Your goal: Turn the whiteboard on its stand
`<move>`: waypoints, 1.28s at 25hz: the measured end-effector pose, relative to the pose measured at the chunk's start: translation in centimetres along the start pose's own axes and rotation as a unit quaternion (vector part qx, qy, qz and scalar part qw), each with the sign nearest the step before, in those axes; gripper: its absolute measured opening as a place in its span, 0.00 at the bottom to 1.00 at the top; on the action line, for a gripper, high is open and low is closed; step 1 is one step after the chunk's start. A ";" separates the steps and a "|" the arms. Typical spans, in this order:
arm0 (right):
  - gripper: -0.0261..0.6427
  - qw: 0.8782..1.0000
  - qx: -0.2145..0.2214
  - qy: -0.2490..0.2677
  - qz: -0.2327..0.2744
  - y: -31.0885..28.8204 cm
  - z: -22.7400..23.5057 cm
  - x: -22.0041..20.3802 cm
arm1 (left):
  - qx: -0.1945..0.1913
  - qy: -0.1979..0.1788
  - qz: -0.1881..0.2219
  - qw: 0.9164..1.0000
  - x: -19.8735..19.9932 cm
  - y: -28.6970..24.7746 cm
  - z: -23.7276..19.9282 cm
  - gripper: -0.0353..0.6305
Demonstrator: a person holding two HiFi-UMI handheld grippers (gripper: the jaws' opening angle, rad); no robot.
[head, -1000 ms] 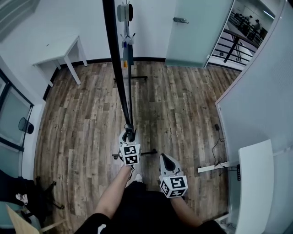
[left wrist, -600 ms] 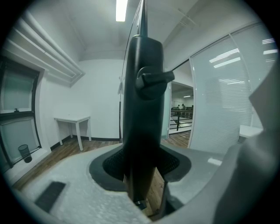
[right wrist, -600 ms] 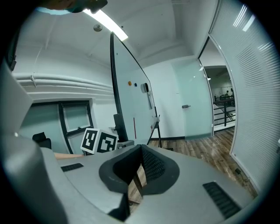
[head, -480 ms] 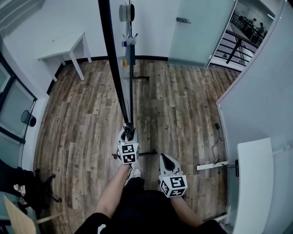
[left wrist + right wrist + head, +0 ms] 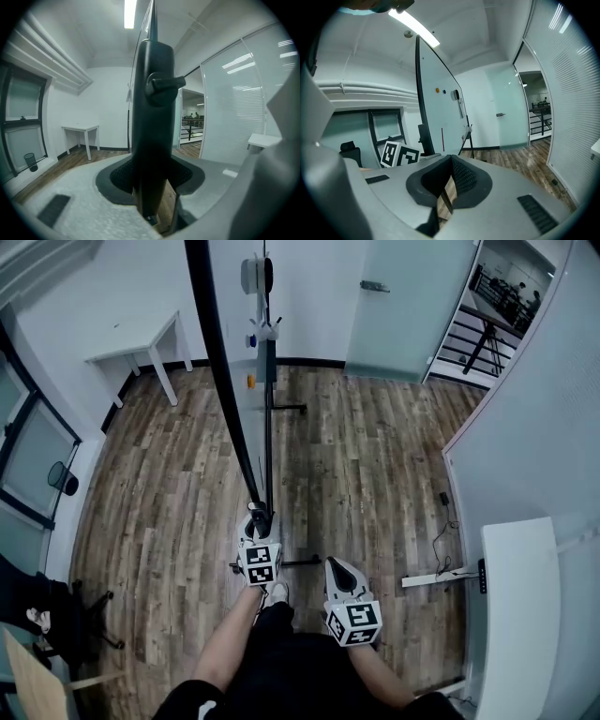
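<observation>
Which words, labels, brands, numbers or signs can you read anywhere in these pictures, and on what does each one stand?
None: no word, number or brand is readable in any view.
On the cube of the left gripper and of the right gripper: black-and-white square patterns, not letters.
On the whiteboard: a red stroke and small dots, no legible writing.

No legible text, labels, brands, numbers or signs anywhere in view.

whiteboard (image 5: 225, 381) top cut off, desk (image 5: 521, 615) edge cropped
</observation>
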State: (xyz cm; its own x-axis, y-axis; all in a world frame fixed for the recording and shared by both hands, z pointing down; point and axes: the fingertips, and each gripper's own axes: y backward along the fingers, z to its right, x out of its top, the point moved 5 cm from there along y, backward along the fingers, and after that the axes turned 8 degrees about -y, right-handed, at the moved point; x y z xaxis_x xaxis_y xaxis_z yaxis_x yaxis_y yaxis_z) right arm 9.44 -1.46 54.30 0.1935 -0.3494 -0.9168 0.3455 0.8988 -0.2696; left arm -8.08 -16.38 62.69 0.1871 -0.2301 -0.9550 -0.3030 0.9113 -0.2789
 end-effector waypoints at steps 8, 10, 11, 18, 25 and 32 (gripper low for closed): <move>0.06 1.000 0.016 0.001 -0.011 5.2 0.0 -2.6 | 0.007 0.004 0.015 1.000 -0.3 3.8 1.2 0.33; 0.06 1.000 0.019 -0.001 -0.014 6.9 0.0 -3.5 | 0.012 0.005 0.020 1.000 -0.9 5.1 1.7 0.33; 0.06 1.000 0.021 -0.001 -0.014 7.8 0.1 -3.9 | 0.014 0.004 0.022 1.000 -1.3 5.8 2.0 0.33; 0.06 0.999 0.033 -0.006 -0.019 13.3 0.6 -5.5 | 0.022 0.005 0.026 0.999 -1.9 9.7 3.9 0.33; 0.06 0.998 0.059 0.000 -0.017 18.4 -0.6 -7.5 | 0.023 0.001 0.041 0.999 -3.2 14.0 5.7 0.33; 0.06 0.997 0.071 0.001 -0.034 22.3 -1.8 -9.2 | 0.033 0.002 0.037 0.999 -4.3 18.8 7.8 0.33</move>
State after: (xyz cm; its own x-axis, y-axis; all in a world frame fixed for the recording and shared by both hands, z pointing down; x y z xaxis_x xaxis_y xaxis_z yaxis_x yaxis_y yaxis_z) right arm 13.75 22.28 56.18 0.1637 -0.4084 -0.8980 0.4850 0.8260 -0.2872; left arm -7.32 4.37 62.31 0.1622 -0.1624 -0.9733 -0.2529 0.9466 -0.2000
